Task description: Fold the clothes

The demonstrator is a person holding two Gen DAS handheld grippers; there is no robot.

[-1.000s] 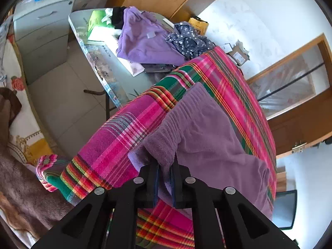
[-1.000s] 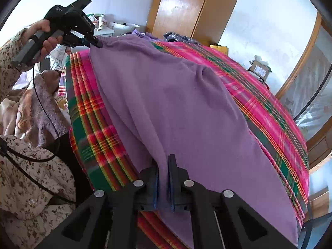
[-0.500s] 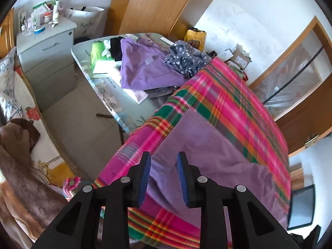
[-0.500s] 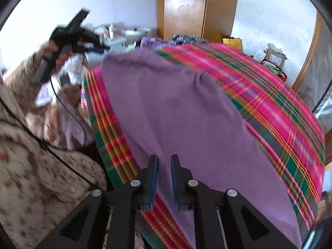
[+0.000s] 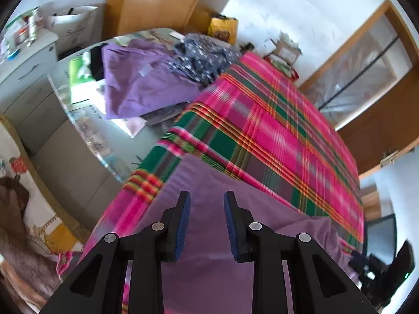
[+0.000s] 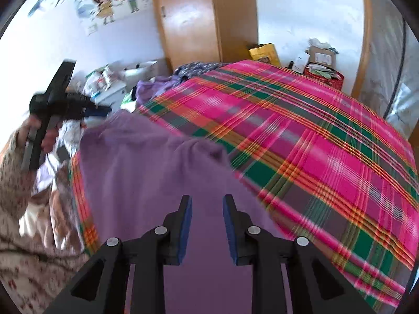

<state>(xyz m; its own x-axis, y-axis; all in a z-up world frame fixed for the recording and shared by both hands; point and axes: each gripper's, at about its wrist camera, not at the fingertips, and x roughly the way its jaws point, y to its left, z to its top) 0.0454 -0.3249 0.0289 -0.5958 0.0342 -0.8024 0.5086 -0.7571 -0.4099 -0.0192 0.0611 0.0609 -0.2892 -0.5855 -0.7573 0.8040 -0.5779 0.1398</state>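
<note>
Both handheld grippers hang over a soft mauve-purple fleece garment lying flat on a bed spread with a pink, green and orange plaid blanket. The left gripper has its blue-padded fingers apart with nothing between them, the cloth lying below and ahead. The right gripper has just been opening; its fingers also stand apart and hold nothing. The garment's long axis runs along the near bed edge, from under the right gripper toward the left one, visible at the far end in a hand with a floral sleeve. A bunched ridge beside the right gripper's fingers looks like the closer place to grip next.
</note>
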